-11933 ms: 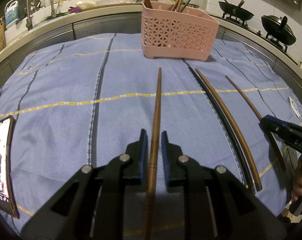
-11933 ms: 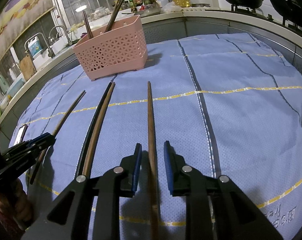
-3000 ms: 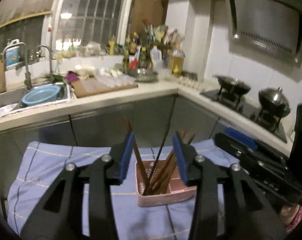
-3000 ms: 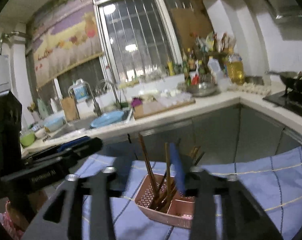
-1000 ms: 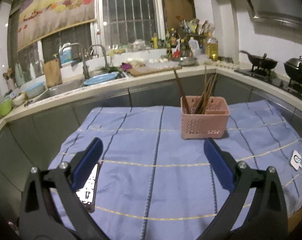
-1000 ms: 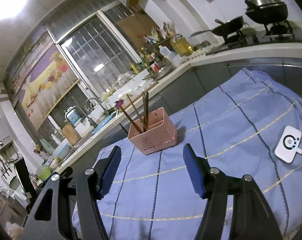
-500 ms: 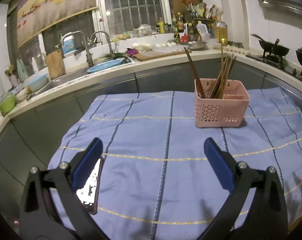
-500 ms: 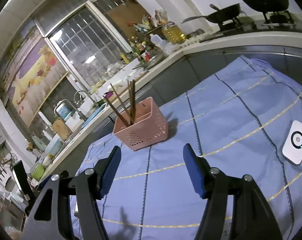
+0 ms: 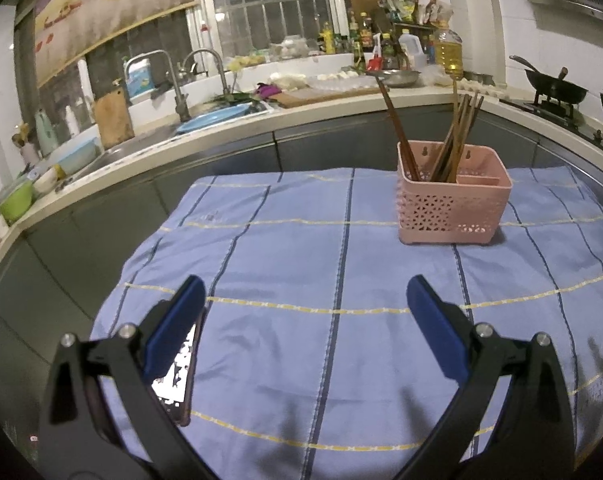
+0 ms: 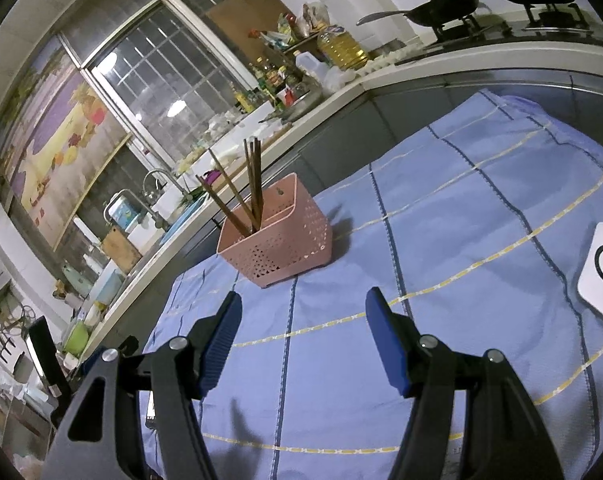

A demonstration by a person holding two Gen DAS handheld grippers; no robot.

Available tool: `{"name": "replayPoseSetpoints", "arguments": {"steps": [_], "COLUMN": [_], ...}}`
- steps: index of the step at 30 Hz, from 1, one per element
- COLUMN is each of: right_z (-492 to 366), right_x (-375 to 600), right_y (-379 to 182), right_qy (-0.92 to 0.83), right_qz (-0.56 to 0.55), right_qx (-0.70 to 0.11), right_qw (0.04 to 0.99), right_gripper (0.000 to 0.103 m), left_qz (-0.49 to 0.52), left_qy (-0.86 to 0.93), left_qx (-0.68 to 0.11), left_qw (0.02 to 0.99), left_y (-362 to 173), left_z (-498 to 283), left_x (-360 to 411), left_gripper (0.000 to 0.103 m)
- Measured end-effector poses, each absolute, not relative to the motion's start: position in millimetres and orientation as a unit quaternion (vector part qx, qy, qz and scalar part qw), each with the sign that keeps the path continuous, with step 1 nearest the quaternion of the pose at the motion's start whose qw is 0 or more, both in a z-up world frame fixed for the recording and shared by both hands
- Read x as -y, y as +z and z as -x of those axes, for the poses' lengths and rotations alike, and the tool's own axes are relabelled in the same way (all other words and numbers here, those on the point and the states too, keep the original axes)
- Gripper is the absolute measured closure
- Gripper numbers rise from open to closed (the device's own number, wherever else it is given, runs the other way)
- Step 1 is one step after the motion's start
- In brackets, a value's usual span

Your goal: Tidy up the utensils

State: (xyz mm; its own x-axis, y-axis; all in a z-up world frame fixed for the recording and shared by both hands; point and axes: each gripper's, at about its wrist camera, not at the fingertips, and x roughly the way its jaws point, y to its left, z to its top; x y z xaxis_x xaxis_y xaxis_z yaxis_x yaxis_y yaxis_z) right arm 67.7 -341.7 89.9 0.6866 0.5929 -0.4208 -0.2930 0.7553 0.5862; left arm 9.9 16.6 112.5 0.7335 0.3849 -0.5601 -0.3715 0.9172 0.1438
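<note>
A pink perforated basket (image 9: 453, 208) (image 10: 279, 236) stands on the blue cloth at the far side of the table. Several brown chopsticks (image 9: 451, 140) (image 10: 241, 192) stick up out of it, leaning at different angles. My left gripper (image 9: 305, 296) hovers over the near part of the cloth, open wide, with nothing between its blue pads. My right gripper (image 10: 303, 312) is open too and empty, its jaws framing bare cloth in front of the basket. No loose chopsticks lie on the cloth in either view.
The blue cloth (image 9: 301, 264) with yellow and dark stripes covers the table. A phone (image 9: 177, 368) lies at its near left edge behind my left finger. A white square device (image 10: 601, 276) sits on the cloth at the right. Counter, sink and stove with pans ring the table.
Both grippers have sunk a little and come closer to the table, so the basket looks larger. Both stay open and empty.
</note>
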Motion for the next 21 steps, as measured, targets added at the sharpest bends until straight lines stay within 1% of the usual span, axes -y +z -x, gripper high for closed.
{"name": "replayPoseSetpoints", "arguments": {"steps": [4,14,21], "right_z": [-64.4,-42.9,-42.8], "right_x": [337.1,305.3,295.3], "right_y": [92.2,107.2,108.2], "right_qy": [0.248,0.245,0.249], "right_qz": [-0.231,-0.132,-0.119], "right_qx": [-0.303,-0.268,-0.272], "right_qw": [0.891,0.922,0.922], "right_gripper": [0.038,0.038,0.038], "left_qz": [-0.011,-0.021,-0.017], "left_qy": [0.211,0.221,0.222], "left_qx": [-0.300,-0.290,-0.290], "left_qw": [0.930,0.931,0.931], "left_y": [112.3,114.3,116.3], "left_z": [-8.2,-2.4,1.0], "left_x": [-18.6,-17.8,-20.0], "left_gripper": [0.006,0.006,0.006]}}
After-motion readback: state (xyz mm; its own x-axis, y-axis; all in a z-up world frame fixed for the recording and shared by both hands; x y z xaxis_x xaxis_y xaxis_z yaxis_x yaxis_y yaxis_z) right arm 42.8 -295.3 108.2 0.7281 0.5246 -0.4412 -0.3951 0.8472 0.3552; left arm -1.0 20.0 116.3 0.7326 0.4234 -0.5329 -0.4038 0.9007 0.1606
